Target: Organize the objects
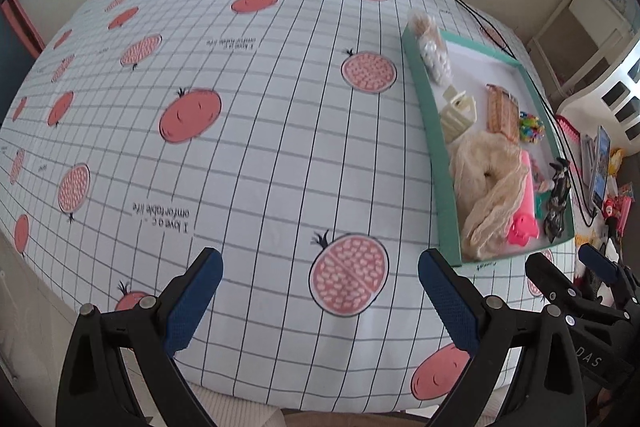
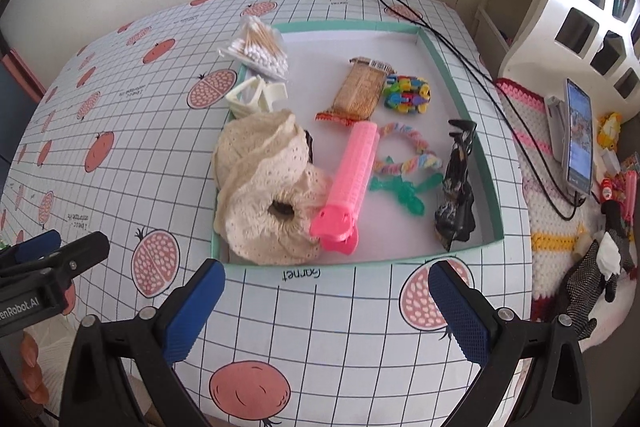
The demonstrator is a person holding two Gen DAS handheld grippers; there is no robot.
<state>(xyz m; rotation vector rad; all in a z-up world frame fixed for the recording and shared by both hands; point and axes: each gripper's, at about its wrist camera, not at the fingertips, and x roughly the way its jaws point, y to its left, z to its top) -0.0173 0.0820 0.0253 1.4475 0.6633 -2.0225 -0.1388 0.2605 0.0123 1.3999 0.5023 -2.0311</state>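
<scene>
The left gripper [image 1: 320, 267] is held with its blue-padded fingers wide apart and nothing between them, above a bare stretch of the tablecloth [image 1: 248, 147], which is printed with a black grid and pomegranates. The right gripper [image 2: 326, 279] is likewise spread and empty, just short of the near wall of a shallow green-edged tray [image 2: 460, 75]; in the left view the same tray [image 1: 424, 115] is seen toward the right edge of the table. Against the tray's near left corner a cream crocheted hat [image 2: 264, 195] is bunched, and a pink roller [image 2: 352, 175] lies touching it, its flared end toward the near wall. Beside the roller a pastel twisted ring [image 2: 408, 151] and a green plastic piece [image 2: 404, 193] are laid, and a black patterned clip [image 2: 458, 187] lies along the right wall. Farther back a wrapped biscuit pack [image 2: 360, 91] and a multicoloured toy [image 2: 406, 93] are seen side by side. A cream hair claw [image 2: 256, 97] rests on the left wall, and a bag of cotton swabs [image 2: 258, 47] overhangs the far left corner. A black cable [image 2: 452, 47] is run across the far right corner, and beyond the table's right edge a phone [image 2: 578, 135] is propped upright.
</scene>
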